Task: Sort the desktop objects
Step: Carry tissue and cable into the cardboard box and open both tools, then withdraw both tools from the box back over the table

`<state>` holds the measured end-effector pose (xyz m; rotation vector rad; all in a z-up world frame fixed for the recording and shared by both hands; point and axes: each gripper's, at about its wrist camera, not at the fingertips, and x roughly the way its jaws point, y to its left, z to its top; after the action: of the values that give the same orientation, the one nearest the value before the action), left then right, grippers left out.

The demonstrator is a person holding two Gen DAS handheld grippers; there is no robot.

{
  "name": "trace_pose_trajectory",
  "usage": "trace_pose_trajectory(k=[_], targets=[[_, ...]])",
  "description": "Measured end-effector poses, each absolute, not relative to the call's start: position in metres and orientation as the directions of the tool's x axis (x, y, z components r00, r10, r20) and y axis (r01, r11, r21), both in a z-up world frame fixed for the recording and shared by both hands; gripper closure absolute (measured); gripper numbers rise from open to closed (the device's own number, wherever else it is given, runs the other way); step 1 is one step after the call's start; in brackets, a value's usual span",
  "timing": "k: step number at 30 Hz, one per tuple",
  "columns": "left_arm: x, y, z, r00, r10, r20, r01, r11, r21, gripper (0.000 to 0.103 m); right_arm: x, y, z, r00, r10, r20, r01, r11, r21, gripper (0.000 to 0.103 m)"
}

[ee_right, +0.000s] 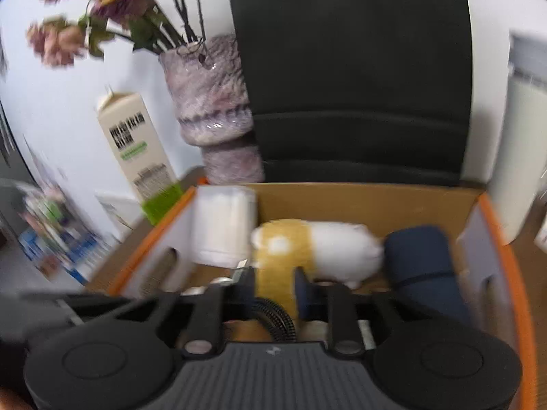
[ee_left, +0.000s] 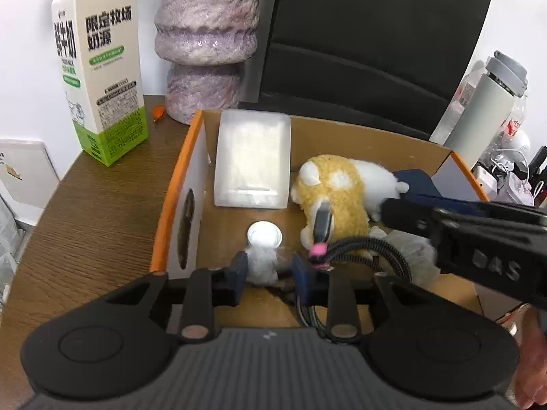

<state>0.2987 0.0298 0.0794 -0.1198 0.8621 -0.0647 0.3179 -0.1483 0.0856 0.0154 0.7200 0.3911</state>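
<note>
An orange-rimmed cardboard box (ee_left: pixel 171 201) holds a white translucent case (ee_left: pixel 253 164), a yellow and white plush toy (ee_left: pixel 338 188), a navy roll (ee_right: pixel 420 263) and a small white-capped bottle (ee_left: pixel 265 235). A black braided cable (ee_left: pixel 372 244) with a pink tie lies in the box, its plug resting on the plush. My left gripper (ee_left: pixel 270 271) hangs open over the box's near side, with the bottle showing in the gap between its pads. My right gripper (ee_right: pixel 273 288) is open above the plush (ee_right: pixel 280 249), the cable (ee_right: pixel 278 317) beneath it. Its black housing (ee_left: pixel 478 239) reaches in from the right.
A milk carton (ee_left: pixel 102 68) and a purple vase (ee_left: pixel 205 51) stand on the wooden desk (ee_left: pixel 85 222) left of and behind the box. A black chair back (ee_left: pixel 359 51) rises behind it. A white flask (ee_left: pixel 478 109) and clutter sit at the right. A hand (ee_left: pixel 526 358) shows at bottom right.
</note>
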Motion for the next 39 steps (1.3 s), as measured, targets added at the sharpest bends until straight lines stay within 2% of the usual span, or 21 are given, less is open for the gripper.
trace_pose_trajectory(k=[1, 2, 6, 8, 14, 17, 23, 31, 35, 39], targets=[[0.298, 0.028, 0.086, 0.655, -0.085, -0.751, -0.004, 0.993, -0.116, 0.045, 0.313, -0.151, 0.091, 0.696, 0.335, -0.636, -0.341, 0.933, 0.119, 0.067], [0.295, 0.028, 0.093, 0.666, -0.074, -0.742, -0.008, 0.994, -0.107, 0.035, 0.307, -0.154, 0.098, 0.708, 0.314, -0.633, -0.333, 0.938, 0.093, 0.065], [0.278, 0.029, 0.121, 0.678, -0.086, -0.73, -0.001, 0.993, -0.118, 0.016, 0.293, -0.164, 0.124, 0.736, 0.233, -0.636, -0.292, 0.956, 0.012, 0.054], [0.267, 0.034, 0.133, 0.686, -0.065, -0.725, -0.044, 0.991, -0.13, 0.0, 0.281, -0.168, 0.134, 0.744, 0.182, -0.642, -0.272, 0.961, -0.042, 0.05], [0.236, 0.055, 0.138, 0.672, 0.007, -0.74, -0.197, 0.966, -0.169, 0.0, 0.238, -0.188, 0.148, 0.747, 0.135, -0.651, -0.258, 0.961, -0.097, 0.041], [0.222, 0.057, 0.13, 0.656, 0.008, -0.754, -0.199, 0.966, -0.164, 0.0, 0.222, -0.194, 0.143, 0.739, 0.122, -0.663, -0.255, 0.961, -0.108, 0.031], [0.186, 0.044, 0.106, 0.613, -0.007, -0.79, -0.163, 0.977, -0.135, 0.0, 0.185, -0.207, 0.119, 0.703, 0.141, -0.697, -0.226, 0.974, -0.031, 0.027], [0.076, 0.022, 0.077, 0.696, -0.109, -0.71, 0.011, 0.99, -0.142, 0.0, 0.095, -0.223, 0.073, 0.721, 0.15, -0.677, -0.176, 0.984, 0.031, 0.018], [0.027, 0.015, 0.052, 0.72, -0.061, -0.691, -0.027, 0.993, -0.115, 0.0, 0.042, -0.223, 0.049, 0.741, 0.12, -0.66, -0.165, 0.986, -0.006, 0.018], [-0.017, 0.008, 0.042, 0.767, -0.021, -0.641, -0.029, 0.997, -0.067, 0.0, -0.001, -0.225, 0.037, 0.762, 0.141, -0.633, -0.166, 0.986, 0.02, 0.017]])
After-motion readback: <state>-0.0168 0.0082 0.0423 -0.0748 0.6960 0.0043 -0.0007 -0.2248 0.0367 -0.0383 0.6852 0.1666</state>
